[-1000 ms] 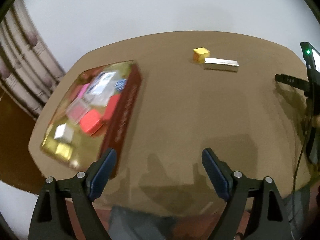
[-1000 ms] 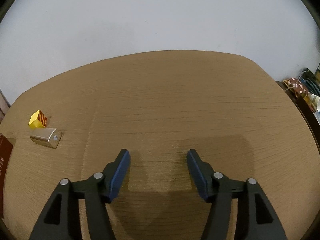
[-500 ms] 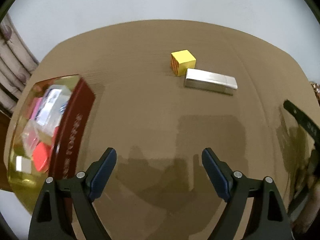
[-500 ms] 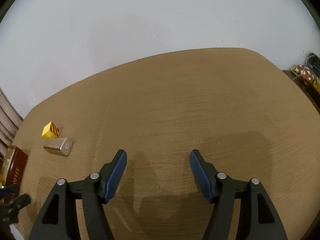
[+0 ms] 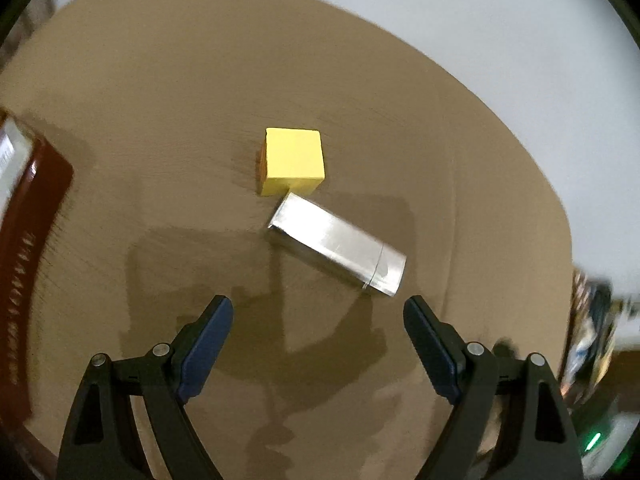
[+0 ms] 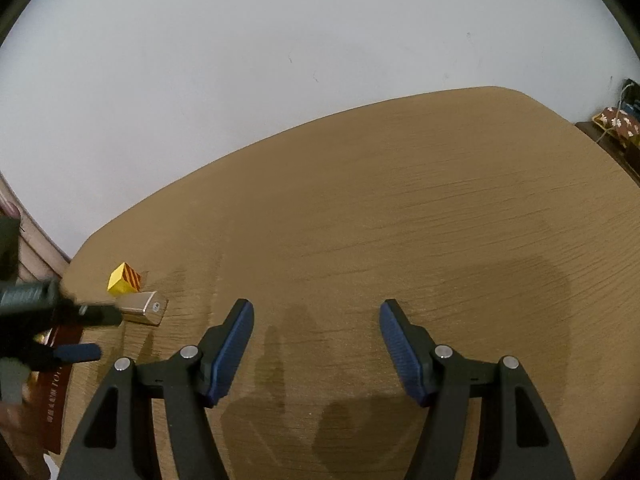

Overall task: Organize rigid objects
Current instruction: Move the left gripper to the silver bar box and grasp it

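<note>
A yellow cube (image 5: 294, 162) with a red-striped side sits on the brown table, touching a silver rectangular tin (image 5: 338, 244) that lies flat and slanted. My left gripper (image 5: 318, 314) is open and empty, just short of the tin and above the table. In the right wrist view the cube (image 6: 124, 279) and the tin (image 6: 146, 307) lie at the far left, with the left gripper (image 6: 86, 334) beside them. My right gripper (image 6: 316, 316) is open and empty over bare table, well right of both objects.
A dark red box (image 5: 28, 240) stands at the left edge of the left wrist view; it also shows in the right wrist view (image 6: 56, 384). A white wall lies behind the table (image 6: 400, 220). Clutter (image 6: 618, 126) sits beyond the table's right edge.
My left gripper has swung right and moved closer to the cube and the tin, leaving the red box at the frame's edge. It now shows in the right wrist view. Both grippers stay open.
</note>
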